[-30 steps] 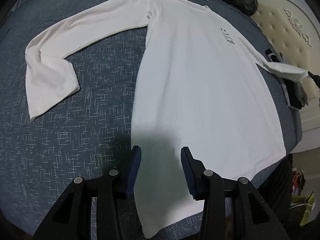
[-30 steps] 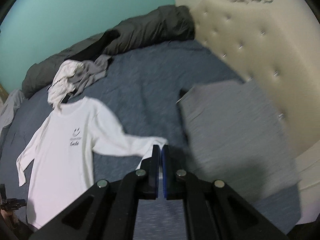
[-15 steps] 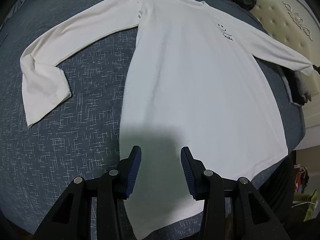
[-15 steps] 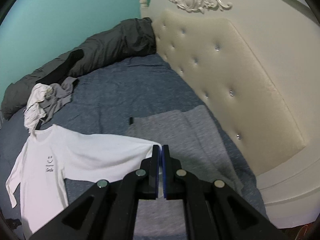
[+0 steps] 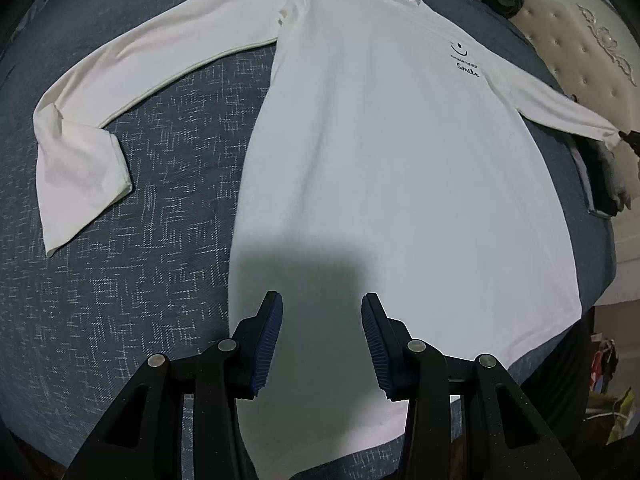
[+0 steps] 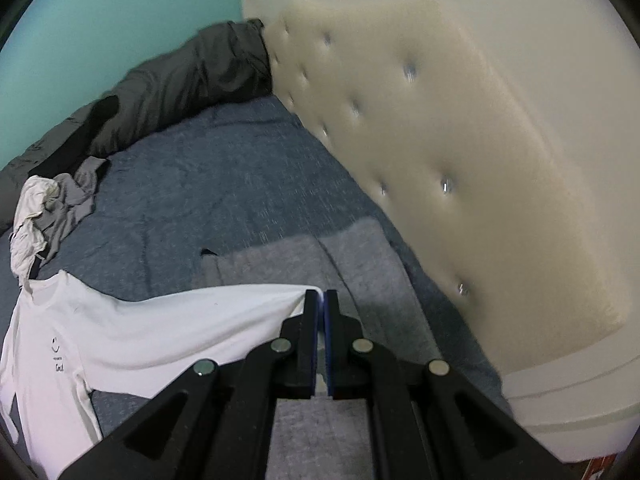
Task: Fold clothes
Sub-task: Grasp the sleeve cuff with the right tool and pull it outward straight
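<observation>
Blue-grey bedding (image 5: 120, 280) covers the bed under both my cameras. Nearest, my left tongs (image 5: 322, 332) hang spread apart above the hem end of the white long-sleeved shirt (image 5: 380, 160), which lies flat and face up on the bed, pinching nothing. My right tongs (image 6: 321, 304) are pressed together on the cuff of the shirt's sleeve (image 6: 180, 320), drawn out straight over a grey folded garment (image 6: 304, 264). The other sleeve (image 5: 132, 68) bends back at the cuff. Farther off lie a crumpled clothes pile (image 6: 52, 208), a dark duvet (image 6: 180, 76) and the tufted cream headboard (image 6: 460, 160).
</observation>
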`<control>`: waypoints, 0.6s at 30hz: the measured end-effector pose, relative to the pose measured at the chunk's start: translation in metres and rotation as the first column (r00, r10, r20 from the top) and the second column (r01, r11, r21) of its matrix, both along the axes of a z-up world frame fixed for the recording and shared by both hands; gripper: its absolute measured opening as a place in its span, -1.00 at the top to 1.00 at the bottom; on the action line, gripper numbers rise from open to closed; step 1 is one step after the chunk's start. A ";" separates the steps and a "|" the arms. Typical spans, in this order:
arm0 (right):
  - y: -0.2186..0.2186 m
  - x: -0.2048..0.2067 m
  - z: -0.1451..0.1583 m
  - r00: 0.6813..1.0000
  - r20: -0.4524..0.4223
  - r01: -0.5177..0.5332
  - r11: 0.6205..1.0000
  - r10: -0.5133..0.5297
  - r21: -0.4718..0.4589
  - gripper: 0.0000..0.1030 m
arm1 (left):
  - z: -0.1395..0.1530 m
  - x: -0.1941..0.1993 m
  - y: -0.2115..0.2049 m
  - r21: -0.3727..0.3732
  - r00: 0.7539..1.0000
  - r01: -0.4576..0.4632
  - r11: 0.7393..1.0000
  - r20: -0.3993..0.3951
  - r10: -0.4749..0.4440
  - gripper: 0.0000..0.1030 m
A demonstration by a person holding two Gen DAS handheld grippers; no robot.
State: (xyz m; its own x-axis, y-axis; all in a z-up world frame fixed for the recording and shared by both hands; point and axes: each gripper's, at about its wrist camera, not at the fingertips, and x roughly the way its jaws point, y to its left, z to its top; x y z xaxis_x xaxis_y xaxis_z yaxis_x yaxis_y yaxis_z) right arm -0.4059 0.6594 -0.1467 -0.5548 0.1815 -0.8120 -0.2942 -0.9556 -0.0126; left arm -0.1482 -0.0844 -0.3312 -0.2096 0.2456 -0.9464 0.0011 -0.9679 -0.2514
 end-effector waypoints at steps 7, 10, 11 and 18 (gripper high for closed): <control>0.031 0.023 -0.022 0.994 -0.054 0.088 0.988 -0.095 -0.125 0.66 | -0.001 -0.007 0.011 0.013 1.000 0.014 1.000 -0.006 -0.014 0.13; 0.031 0.034 -0.025 0.994 -0.093 0.034 0.982 -0.052 -0.186 0.60 | -0.001 -0.010 0.017 0.020 1.000 0.020 1.000 -0.009 -0.020 0.13; 0.028 0.037 -0.027 0.994 -0.104 0.005 0.980 -0.026 -0.198 0.58 | -0.001 -0.010 0.018 0.022 1.000 0.023 0.999 -0.010 -0.022 0.13; 0.004 0.030 -0.048 0.995 -0.022 -0.096 0.987 0.094 -0.129 0.54 | 0.004 -0.009 0.021 0.023 1.000 0.021 1.000 -0.016 -0.021 0.13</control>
